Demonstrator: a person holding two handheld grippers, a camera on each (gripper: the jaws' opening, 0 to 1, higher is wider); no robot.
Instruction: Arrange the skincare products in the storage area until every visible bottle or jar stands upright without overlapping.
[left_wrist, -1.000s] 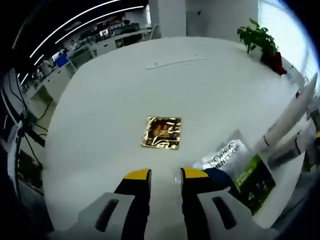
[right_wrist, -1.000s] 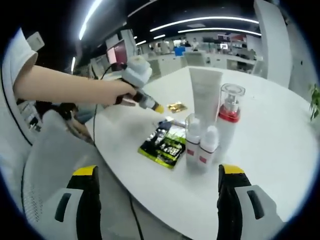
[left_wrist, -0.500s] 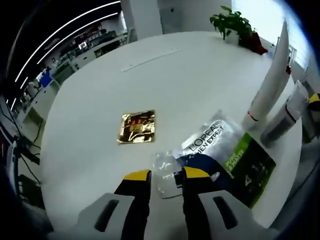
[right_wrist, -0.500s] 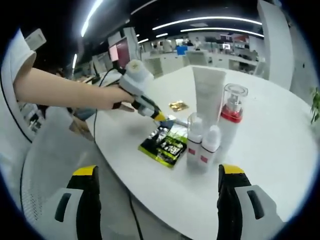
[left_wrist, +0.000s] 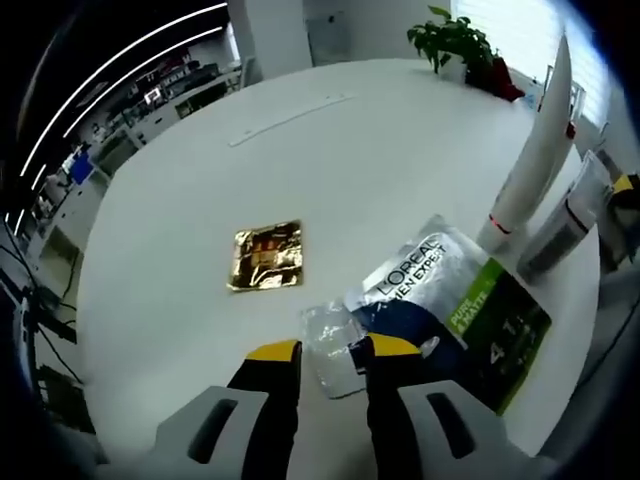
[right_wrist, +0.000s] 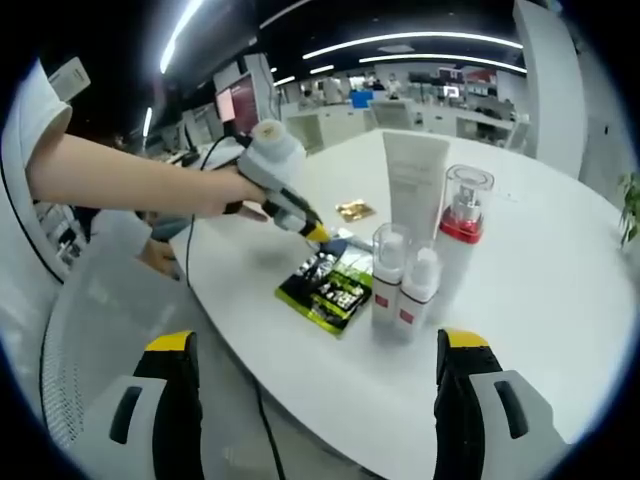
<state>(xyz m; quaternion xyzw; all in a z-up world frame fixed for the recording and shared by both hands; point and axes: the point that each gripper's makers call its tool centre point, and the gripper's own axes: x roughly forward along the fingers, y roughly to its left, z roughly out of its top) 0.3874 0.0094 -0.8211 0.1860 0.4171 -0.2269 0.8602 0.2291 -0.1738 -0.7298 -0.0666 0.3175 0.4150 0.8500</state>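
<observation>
On the round white table (right_wrist: 540, 310) an upright white tube (right_wrist: 415, 180), a pump bottle (right_wrist: 462, 225) with a red band and two small red-labelled bottles (right_wrist: 398, 285) stand close together. A green and black L'Oreal packet (left_wrist: 455, 310) (right_wrist: 335, 285) lies flat beside them. My left gripper (left_wrist: 333, 350) (right_wrist: 315, 233), held by a person's hand, hovers low at the packet's corner, jaws a narrow gap apart over a clear sachet (left_wrist: 328, 340). A gold sachet (left_wrist: 265, 270) (right_wrist: 352, 211) lies further in. My right gripper (right_wrist: 318, 345) is wide open off the table's near edge, holding nothing.
A potted plant (left_wrist: 455, 35) stands at the table's far edge. A grey chair (right_wrist: 110, 330) sits below the table's edge beside the person's arm (right_wrist: 120, 175). Desks and monitors fill the room behind. The white tube (left_wrist: 535, 150) rises close to the left gripper's right.
The left gripper has come down and toward the L'Oreal packet; the clear sachet now lies between its tips. The right gripper and the standing bottles have held still.
</observation>
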